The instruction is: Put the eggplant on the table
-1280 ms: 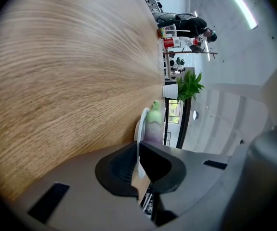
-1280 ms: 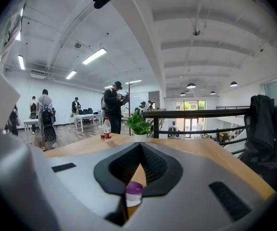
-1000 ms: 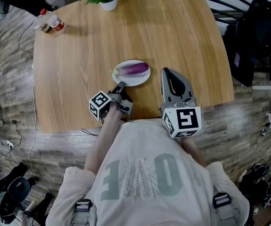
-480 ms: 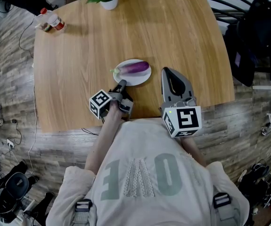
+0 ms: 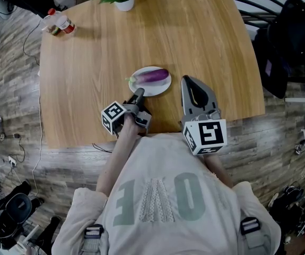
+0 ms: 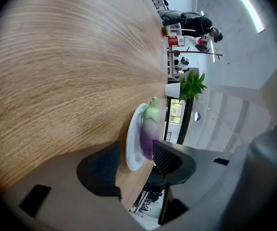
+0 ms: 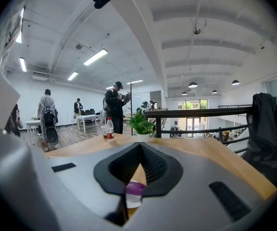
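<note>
Opening is the one change: my left gripper [image 5: 139, 93] was pinched shut a moment ago and its jaws have just been spreading, so they now stand about half apart; nothing is between the pads yet, since the eggplant [image 5: 155, 77] lies just beyond the tips, framed in the gap in the left gripper view. Neither hand looks to have shifted otherwise, and the eggplant and its plate [image 5: 160, 88] lie where they did; my right gripper [image 5: 186, 81] rests just to the right of the plate with its jaws closed together and empty, the purple showing only through the slit below the pads.

For the task, I read this as getting ready to take hold; nothing has been lifted, and the eggplant is still on the white plate near my edge of the table [image 5: 194, 41], not on the wood; the whole move is still ahead.

As for the eggplant: it is small and smooth, glossy purple along the body, paling toward a green cap at the end on my left; it lies lengthwise across the plate, its purple end nearer the right rim; its rounded skin looks slippery, so I would guess a grip across the thicker middle is safest.
</note>
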{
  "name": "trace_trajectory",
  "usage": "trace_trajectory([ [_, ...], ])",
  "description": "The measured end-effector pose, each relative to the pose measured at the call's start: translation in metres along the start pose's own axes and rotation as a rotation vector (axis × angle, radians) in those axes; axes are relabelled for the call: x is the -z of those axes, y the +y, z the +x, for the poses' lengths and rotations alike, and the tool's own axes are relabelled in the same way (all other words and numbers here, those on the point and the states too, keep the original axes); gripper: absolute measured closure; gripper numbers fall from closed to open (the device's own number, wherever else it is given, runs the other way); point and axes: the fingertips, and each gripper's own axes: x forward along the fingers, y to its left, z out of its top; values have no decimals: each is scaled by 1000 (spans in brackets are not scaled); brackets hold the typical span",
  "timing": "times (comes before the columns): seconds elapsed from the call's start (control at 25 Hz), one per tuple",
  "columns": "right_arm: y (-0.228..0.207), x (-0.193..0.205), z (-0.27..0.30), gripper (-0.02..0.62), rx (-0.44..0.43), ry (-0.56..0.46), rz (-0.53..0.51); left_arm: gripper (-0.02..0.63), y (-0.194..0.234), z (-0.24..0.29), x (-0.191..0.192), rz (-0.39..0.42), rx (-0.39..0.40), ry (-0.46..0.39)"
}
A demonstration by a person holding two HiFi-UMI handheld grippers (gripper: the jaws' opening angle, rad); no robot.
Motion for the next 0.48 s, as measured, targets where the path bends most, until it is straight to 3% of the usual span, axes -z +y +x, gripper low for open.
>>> trace_trajectory([
  [0.12, 1, -1, -2, 577, -1, -5, 4, 338, -4, -6, -3, 16, -26, -33],
  [0.24, 0, -2, -3, 577, -1, -12, 6, 261, -13, -14, -10, 103, -70, -85],
  [0.36, 0, -6, -4, 577, -2, -23, 2, 245, -30, -27, -26, 240, -90, -171],
  [0.48, -2, -10, -4, 577, 4, -35, 2, 242, -64, -41, -44, 442, -69, -273],
])
